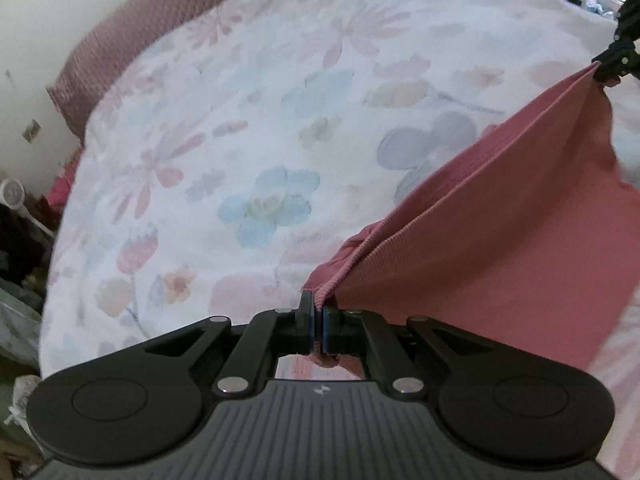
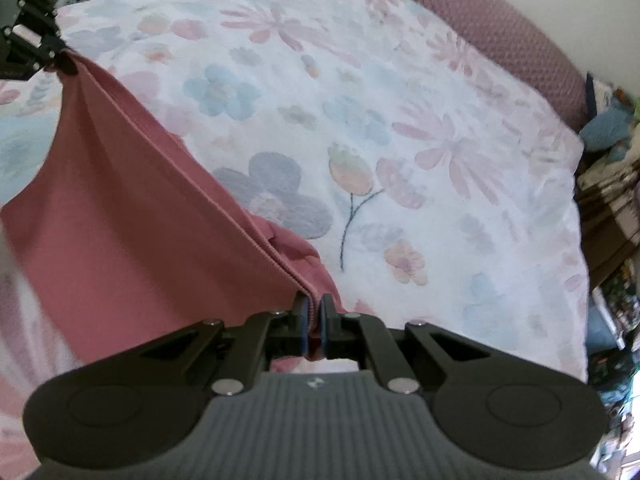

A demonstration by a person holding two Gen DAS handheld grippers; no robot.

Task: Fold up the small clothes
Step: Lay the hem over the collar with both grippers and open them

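Note:
A pink ribbed garment (image 1: 500, 248) hangs stretched between my two grippers above a floral bedspread (image 1: 240, 140). My left gripper (image 1: 318, 312) is shut on one corner of its ribbed hem. My right gripper (image 2: 315, 308) is shut on the other corner of the pink garment (image 2: 120, 216). In the left wrist view the right gripper (image 1: 612, 64) shows at the far right, pinching the cloth. In the right wrist view the left gripper (image 2: 48, 50) shows at the upper left. The taut hem runs straight between them and the cloth drapes below.
The floral bedspread (image 2: 400, 140) covers the bed under the garment. A dusty pink quilted headboard (image 2: 500, 28) runs along the far side, also in the left wrist view (image 1: 132, 32). Cluttered items (image 2: 616, 200) stand beside the bed's right edge, and more clutter (image 1: 20, 240) at the left.

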